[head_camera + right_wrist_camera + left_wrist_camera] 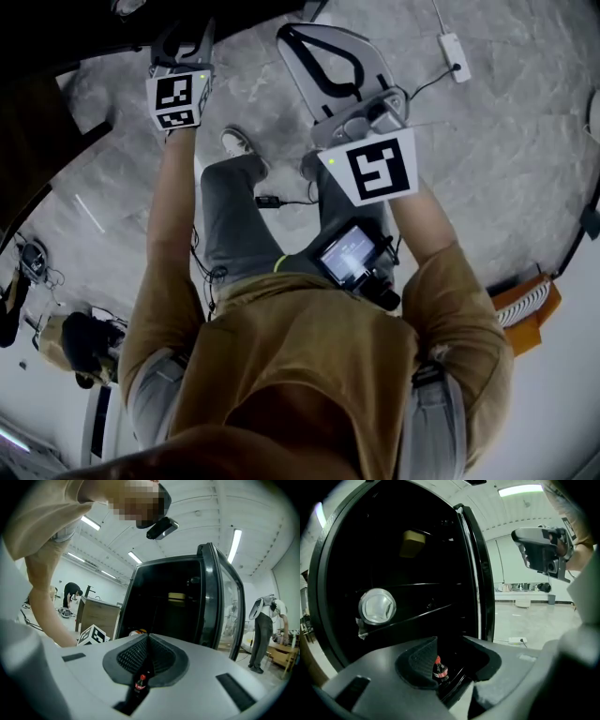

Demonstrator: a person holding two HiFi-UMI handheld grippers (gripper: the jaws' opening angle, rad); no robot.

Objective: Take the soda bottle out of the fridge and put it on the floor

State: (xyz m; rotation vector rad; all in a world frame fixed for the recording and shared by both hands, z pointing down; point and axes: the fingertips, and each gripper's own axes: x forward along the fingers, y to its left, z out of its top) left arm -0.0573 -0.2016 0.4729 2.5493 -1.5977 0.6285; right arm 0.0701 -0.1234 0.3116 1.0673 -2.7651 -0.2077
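Observation:
The soda bottle (439,669), small, dark, with a red cap, stands upright low in the open black fridge (393,564). In the left gripper view I see it far off through the gap of my left gripper (450,660), whose jaws stand apart with nothing between them. In the head view the left gripper (183,42) reaches toward the dark fridge (56,56). My right gripper (147,656) has its pads met at the tips. The bottle (140,683) shows far beyond through the slit below them. The right gripper (314,52) hangs over the grey floor, beside the fridge opening.
On the fridge shelves lie a silvery can (377,605) and a yellow block (412,543). The fridge door (476,573) stands open at the right. A power strip (452,45) lies on the floor. A wooden cabinet (98,616) and a standing person (265,630) are farther off.

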